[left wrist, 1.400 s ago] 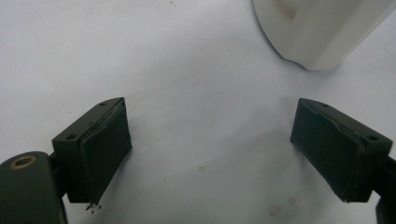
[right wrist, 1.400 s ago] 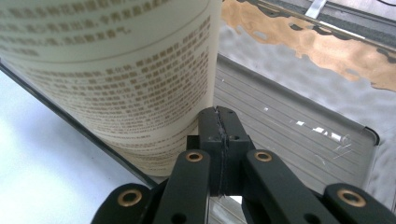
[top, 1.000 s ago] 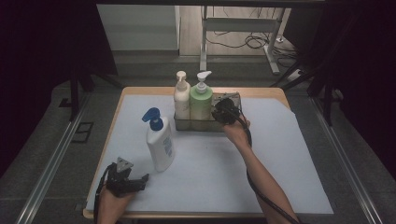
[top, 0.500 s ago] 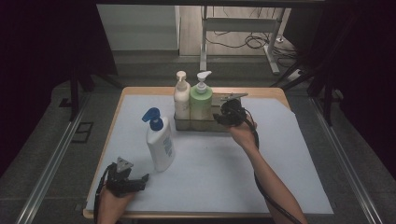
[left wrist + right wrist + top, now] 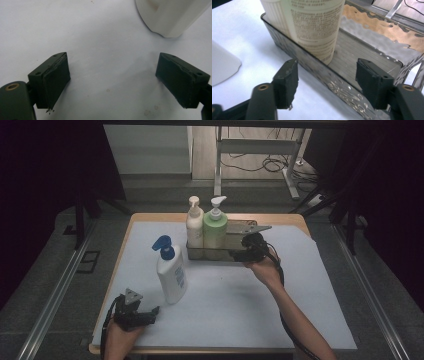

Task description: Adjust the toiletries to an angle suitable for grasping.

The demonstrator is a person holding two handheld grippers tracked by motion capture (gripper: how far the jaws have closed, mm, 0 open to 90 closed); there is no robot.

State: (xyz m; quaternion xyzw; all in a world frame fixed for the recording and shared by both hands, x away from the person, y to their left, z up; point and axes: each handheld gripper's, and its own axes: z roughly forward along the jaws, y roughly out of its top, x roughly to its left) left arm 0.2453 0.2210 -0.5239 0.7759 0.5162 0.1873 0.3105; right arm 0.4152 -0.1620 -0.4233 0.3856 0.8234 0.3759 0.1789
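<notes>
Right tongs (image 5: 239, 251) (opening) back from green bottle (image 5: 215, 228)

Plastic bottles, clear tray, matt paper on wood.
Tray (image 5: 372, 82) clear smoky plastic, glossy, rippled wall; green bottle (image 5: 317, 27) smooth plastic, ribbed side, printed label; blue-capped bottle (image 5: 171, 275) white glossy plastic; sheet (image 5: 240, 305) matt white, faintly stained; desk (image 5: 295, 219) light wood edge; right hand-held gripper (image 5: 327, 82) pads matt black, rubbery.
</notes>
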